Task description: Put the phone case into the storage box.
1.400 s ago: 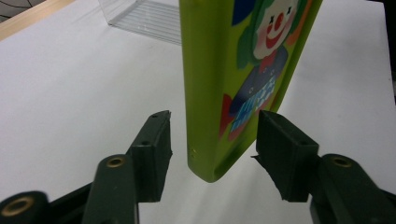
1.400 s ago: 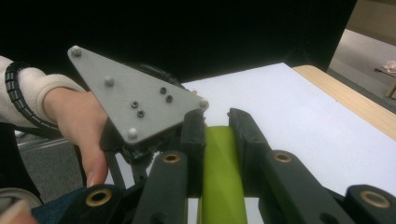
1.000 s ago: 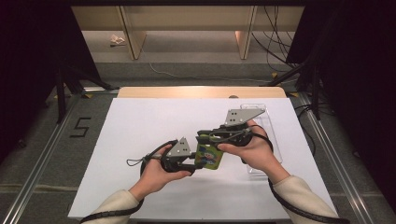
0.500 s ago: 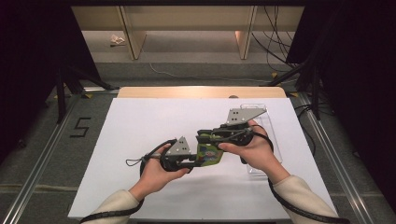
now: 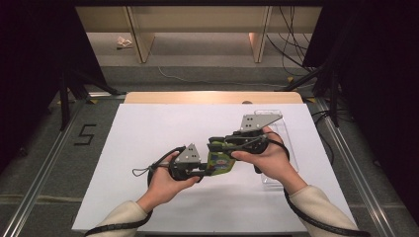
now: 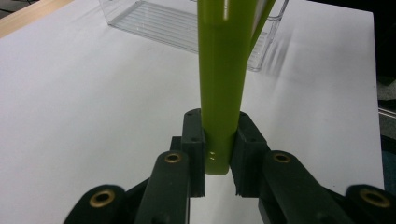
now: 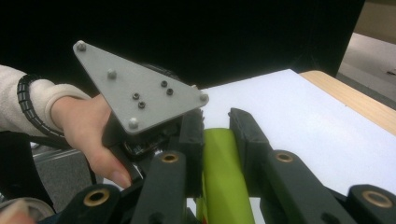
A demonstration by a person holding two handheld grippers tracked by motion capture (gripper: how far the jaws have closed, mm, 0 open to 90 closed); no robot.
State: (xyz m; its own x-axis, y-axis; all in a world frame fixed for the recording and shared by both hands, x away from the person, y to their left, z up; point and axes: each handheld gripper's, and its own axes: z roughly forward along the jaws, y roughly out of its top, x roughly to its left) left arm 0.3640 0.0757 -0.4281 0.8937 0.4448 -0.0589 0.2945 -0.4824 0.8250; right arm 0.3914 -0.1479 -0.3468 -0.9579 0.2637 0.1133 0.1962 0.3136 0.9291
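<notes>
Both tongs grip a green pack above the bench.
Left tongs (image 6: 217, 161) have just closed on the pack (image 6: 223, 79); right tongs (image 7: 215, 140) clench it. Tray (image 5: 284, 140) at the right edge awaits it.

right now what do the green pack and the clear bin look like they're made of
Green pack: seemingly glossy plastic or coated card, judging by its sheen and crisp folded edges; hard to say which. Clear bin: rigid transparent plastic, with a ribbed floor and the white table showing through it.

A lime-green packet (image 5: 220, 163) with a colourful printed face sits at mid-frame between black grippers topped by grey plates (image 5: 188, 154). White table cover (image 5: 148, 133), pale wooden edge (image 5: 212, 97), clear ribbed plastic tray (image 6: 154, 21) at the top, cream sleeves (image 5: 321, 207).
</notes>
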